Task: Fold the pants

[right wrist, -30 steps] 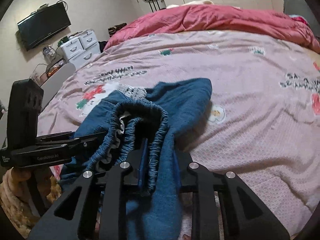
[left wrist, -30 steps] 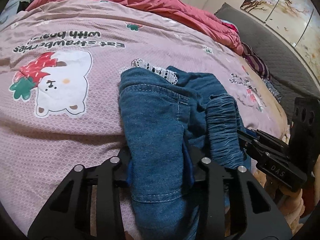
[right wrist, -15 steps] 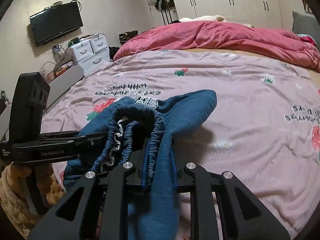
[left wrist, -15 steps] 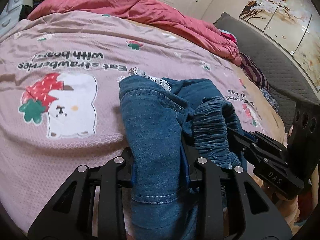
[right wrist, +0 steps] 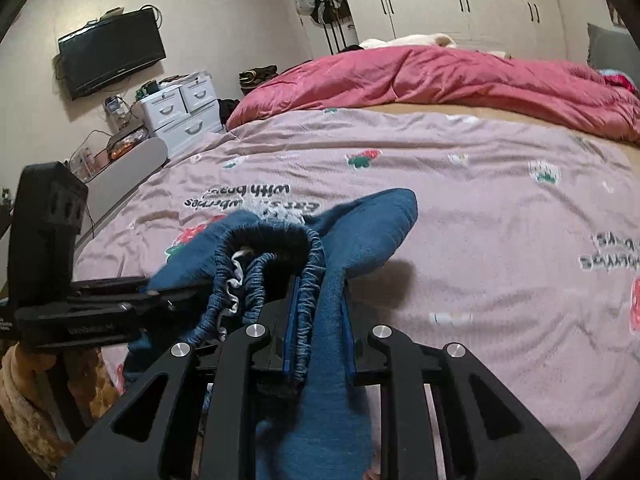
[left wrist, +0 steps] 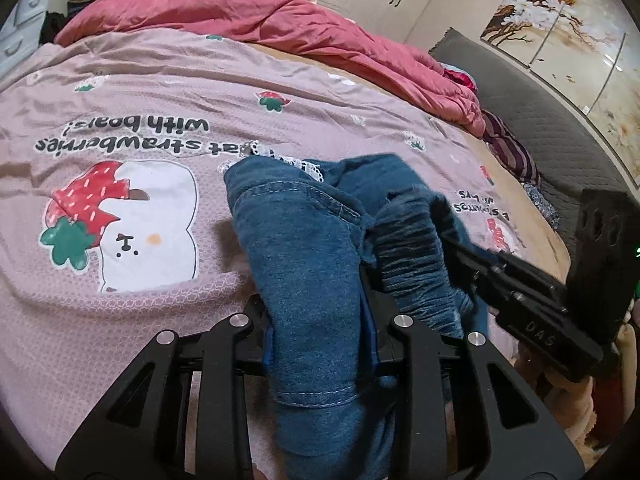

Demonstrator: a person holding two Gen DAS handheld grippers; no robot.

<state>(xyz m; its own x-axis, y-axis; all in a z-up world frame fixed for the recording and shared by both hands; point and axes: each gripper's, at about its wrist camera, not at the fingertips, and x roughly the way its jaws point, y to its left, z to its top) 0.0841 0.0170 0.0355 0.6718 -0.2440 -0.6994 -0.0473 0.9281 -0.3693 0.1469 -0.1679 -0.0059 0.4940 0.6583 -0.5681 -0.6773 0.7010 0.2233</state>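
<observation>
Pants lower end cut off; bedspread lettering blurred.

pants on bedspread, quilt behind, drawers left.

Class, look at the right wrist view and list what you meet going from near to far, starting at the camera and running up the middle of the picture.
right gripper shut on the blue pants → pink bear-and-strawberry bedspread → rumpled red quilt → white wardrobe doors.
</observation>
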